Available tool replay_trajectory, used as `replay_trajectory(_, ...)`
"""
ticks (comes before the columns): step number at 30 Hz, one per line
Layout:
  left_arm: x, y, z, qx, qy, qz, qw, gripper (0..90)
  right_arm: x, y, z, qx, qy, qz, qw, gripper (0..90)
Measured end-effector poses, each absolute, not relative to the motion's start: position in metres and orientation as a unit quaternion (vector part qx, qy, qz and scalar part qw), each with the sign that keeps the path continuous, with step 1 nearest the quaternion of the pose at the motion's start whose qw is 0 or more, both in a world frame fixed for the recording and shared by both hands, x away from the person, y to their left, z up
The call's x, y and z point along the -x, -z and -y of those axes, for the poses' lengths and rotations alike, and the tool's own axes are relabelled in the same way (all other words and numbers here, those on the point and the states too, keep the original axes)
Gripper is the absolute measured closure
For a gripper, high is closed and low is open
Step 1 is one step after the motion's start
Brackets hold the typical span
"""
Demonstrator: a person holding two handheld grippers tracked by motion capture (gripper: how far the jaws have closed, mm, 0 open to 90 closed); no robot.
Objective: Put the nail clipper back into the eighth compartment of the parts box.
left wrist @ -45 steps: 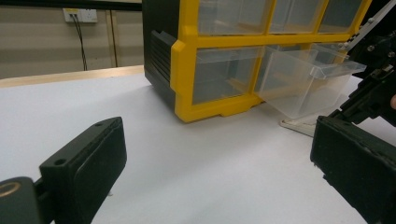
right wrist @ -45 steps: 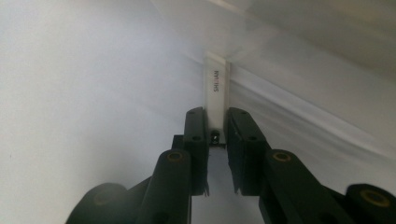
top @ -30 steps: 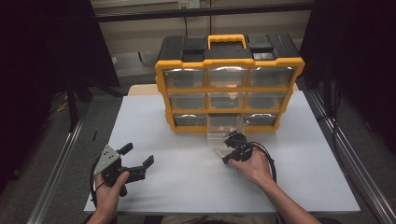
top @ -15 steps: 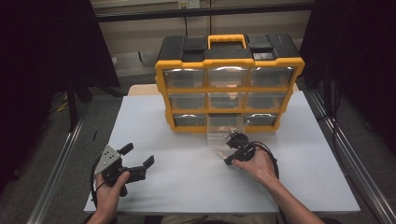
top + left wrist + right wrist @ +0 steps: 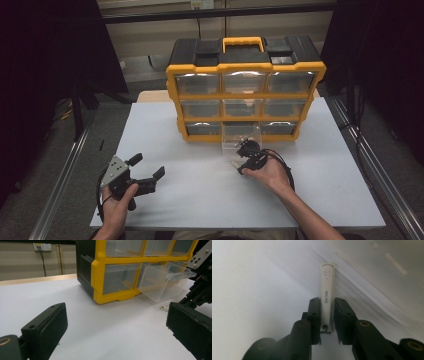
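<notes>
A yellow and black organizer [image 5: 245, 92] with clear drawers stands at the back of the white table [image 5: 200, 150]. Its bottom middle drawer [image 5: 241, 135] [image 5: 165, 282] is pulled out. Just in front of that drawer my right gripper [image 5: 248, 152] [image 5: 327, 305] is shut on a slim white stick [image 5: 327, 280] [image 5: 235, 163] with printed letters, whose far end pokes out past the jaws close to the table. At the table's front left my left gripper [image 5: 148, 166] [image 5: 117, 322] is open with nothing between its jaws. It points toward the organizer, and the right gripper [image 5: 200, 287] shows in its view.
Bare white tabletop lies between the two grippers and to the right of the right hand. Metal rails [image 5: 60, 180] run along both sides of the table. A wall with a socket [image 5: 42, 246] is behind the organizer.
The right hand has shifted slightly in front of the pulled-out drawer, still with the white stick. The left gripper has stayed put.
</notes>
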State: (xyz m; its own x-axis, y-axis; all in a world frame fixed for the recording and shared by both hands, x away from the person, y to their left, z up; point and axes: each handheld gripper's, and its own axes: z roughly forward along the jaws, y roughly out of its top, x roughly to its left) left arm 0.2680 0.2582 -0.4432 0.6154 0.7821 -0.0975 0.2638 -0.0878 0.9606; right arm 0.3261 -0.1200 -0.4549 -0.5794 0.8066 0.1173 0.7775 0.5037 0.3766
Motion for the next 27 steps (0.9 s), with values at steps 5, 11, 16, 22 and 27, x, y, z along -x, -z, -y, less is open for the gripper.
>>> replay_trajectory(5,-0.268,0.443,-0.258,-0.702,-0.232,-0.371,0.562,3.7,-0.326,0.454,0.118,-0.452,-0.193,-0.87,0.035,77.9)
replay_trajectory(11,-0.268,0.443,-0.258,-0.701,-0.231,-0.373,0.563,3.7,-0.327,0.453,0.122,-0.444,-0.207,-0.871,0.026,78.0)
replay_trajectory(16,-0.268,0.443,-0.258,-0.701,-0.232,-0.372,0.562,3.7,-0.324,0.45,0.121,-0.433,-0.222,-0.873,0.025,78.0)
replay_trajectory(22,-0.268,0.443,-0.258,-0.701,-0.231,-0.372,0.563,3.7,-0.321,0.444,0.127,-0.416,-0.248,-0.875,0.017,78.0)
replay_trajectory(27,-0.268,0.443,-0.258,-0.701,-0.232,-0.372,0.563,3.7,-0.316,0.439,0.133,-0.401,-0.269,-0.875,0.012,78.0)
